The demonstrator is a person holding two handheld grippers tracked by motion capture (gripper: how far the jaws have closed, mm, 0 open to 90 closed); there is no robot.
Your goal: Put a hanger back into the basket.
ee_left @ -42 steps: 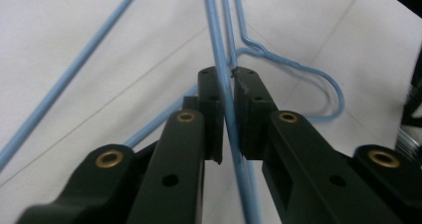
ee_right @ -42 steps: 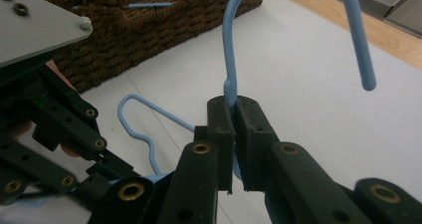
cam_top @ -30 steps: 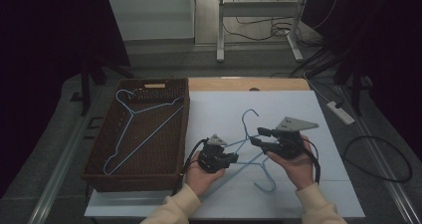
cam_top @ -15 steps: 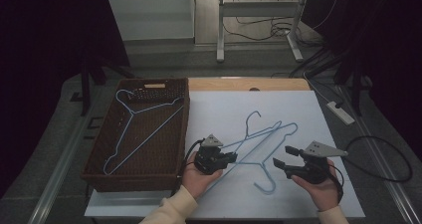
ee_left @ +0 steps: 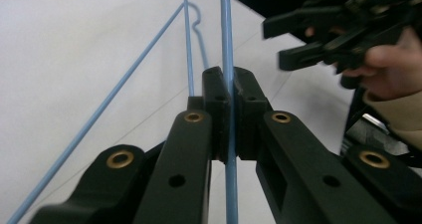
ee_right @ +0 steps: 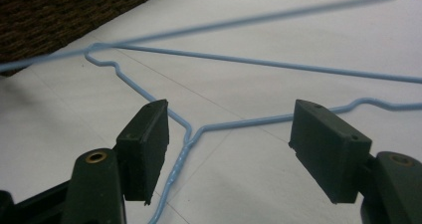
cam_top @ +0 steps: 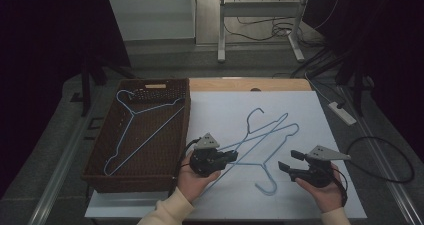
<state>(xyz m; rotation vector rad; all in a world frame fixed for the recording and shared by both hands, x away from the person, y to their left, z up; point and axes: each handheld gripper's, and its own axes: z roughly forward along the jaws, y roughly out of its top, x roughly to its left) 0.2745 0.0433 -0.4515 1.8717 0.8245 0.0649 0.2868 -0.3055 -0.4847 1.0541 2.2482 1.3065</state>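
Since the earlier frames, the right gripper (cam_top: 286,161) is drawn aside, jaws just opened and empty; the left gripper (cam_top: 231,156), clamped on one hanger (ee_left: 228,50), may drag the tangled second hanger (ee_right: 196,132).

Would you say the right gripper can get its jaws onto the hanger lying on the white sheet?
Probably yes. The right gripper is open, its jaws either side of the twisted neck of the lower hanger, with nothing between. The left gripper holds the other hanger.

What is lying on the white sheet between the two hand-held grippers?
In the high view, two blue wire hangers lie crossed between the left gripper and the right gripper; the left grips one wire.
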